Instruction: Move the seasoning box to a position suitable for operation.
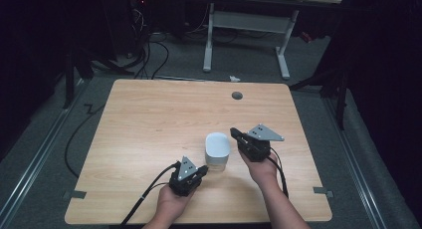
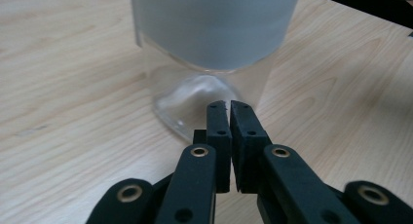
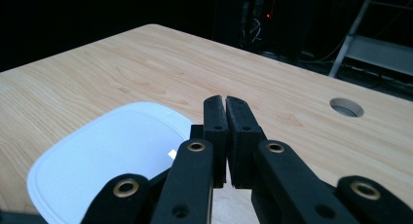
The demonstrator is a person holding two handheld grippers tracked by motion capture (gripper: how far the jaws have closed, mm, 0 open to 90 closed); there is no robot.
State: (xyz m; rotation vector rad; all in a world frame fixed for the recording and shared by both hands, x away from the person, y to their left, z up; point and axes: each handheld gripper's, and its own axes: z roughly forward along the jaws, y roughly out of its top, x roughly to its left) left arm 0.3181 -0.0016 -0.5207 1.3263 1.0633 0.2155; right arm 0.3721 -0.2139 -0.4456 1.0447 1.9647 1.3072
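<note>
Lower centre of frame: the white-lidded clear container (image 1: pixel 217 148) stands on the counter (image 1: pixel 149 119) between your hand-held grippers, left (image 1: pixel 201 170) and right (image 1: pixel 234 134), both with jaws pressed together, empty.

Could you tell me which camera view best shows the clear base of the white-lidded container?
The left gripper view: the container is close, its clear base visible under the frosted upper part. The right gripper view gives just its white lid; the high view shows it small and whole.
</note>
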